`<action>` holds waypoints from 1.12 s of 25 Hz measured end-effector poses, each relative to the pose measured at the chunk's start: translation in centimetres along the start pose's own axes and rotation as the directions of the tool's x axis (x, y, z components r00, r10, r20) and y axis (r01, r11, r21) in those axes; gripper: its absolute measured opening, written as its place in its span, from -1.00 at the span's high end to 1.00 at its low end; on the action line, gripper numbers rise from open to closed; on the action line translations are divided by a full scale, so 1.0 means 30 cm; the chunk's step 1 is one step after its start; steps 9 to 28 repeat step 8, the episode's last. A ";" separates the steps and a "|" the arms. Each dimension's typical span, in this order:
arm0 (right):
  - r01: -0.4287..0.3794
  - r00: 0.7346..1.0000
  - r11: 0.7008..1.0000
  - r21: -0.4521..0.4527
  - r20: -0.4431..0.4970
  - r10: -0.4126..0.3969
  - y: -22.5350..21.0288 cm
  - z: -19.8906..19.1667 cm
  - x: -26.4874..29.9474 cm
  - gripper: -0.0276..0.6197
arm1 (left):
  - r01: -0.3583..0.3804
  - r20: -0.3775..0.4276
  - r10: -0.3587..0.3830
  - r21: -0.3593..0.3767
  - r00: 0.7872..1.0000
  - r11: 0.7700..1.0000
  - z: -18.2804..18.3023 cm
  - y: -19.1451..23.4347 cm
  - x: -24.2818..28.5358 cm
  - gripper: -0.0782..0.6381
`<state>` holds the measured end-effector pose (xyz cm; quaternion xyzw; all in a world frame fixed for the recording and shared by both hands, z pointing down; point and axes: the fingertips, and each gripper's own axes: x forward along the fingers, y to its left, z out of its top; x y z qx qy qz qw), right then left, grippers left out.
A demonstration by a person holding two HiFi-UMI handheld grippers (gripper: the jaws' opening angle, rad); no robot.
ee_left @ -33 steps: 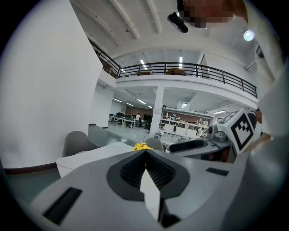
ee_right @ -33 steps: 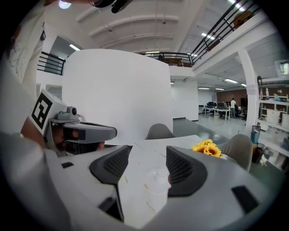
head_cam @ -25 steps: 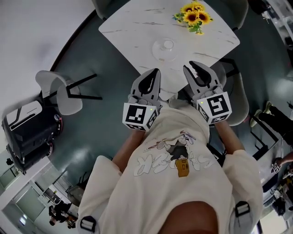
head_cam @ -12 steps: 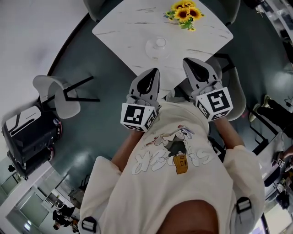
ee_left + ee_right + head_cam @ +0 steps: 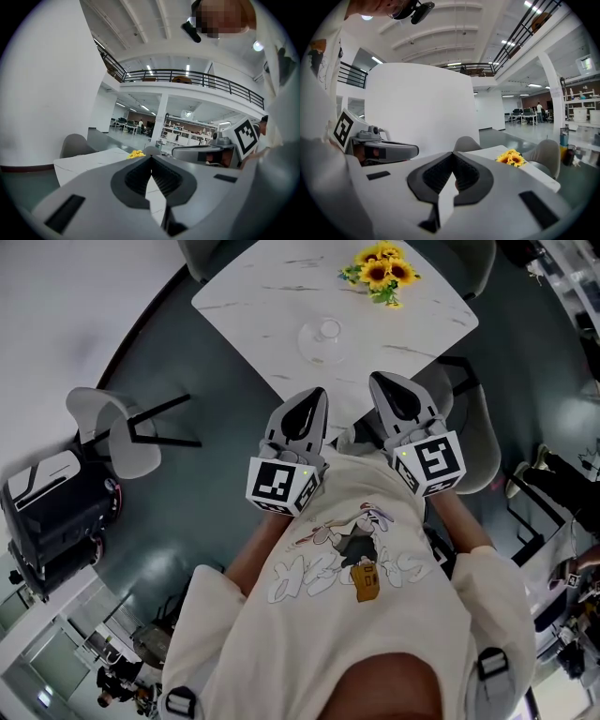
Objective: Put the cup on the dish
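Now left gripper point(image 5: 316, 391) and right gripper point(image 5: 381, 380) hover closed near the table point(image 5: 253, 296).

Head view: the cup point(image 5: 328, 329) and the dish point(image 5: 312, 347) are small, clear and overlapping, so it cannot be told whether the cup stands on the dish or just beside it. The table point(image 5: 253, 296) is cut off at its far corner by the top edge, and its near corner is covered by the left gripper point(image 5: 317, 392) and the right gripper point(image 5: 379, 381). In both gripper views each gripper's own body blocks most of the tabletop, cup and dish included, and the distant people point(image 5: 540, 108) are too small to make out.
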<state>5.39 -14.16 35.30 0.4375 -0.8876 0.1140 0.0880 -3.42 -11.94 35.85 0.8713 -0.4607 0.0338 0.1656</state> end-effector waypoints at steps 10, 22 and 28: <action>0.007 1.000 1.000 0.013 -0.030 -0.007 0.093 -0.065 -0.073 0.91 | -0.019 -0.022 0.019 -0.032 1.000 0.999 -0.054 -0.033 -0.095 0.78; 0.007 1.000 1.000 0.013 -0.030 -0.007 0.093 -0.065 -0.073 0.91 | -0.019 -0.022 0.019 -0.032 1.000 0.999 -0.054 -0.033 -0.095 0.78; 0.007 1.000 1.000 0.013 -0.030 -0.007 0.093 -0.065 -0.073 0.91 | -0.019 -0.022 0.019 -0.032 1.000 0.999 -0.054 -0.033 -0.095 0.78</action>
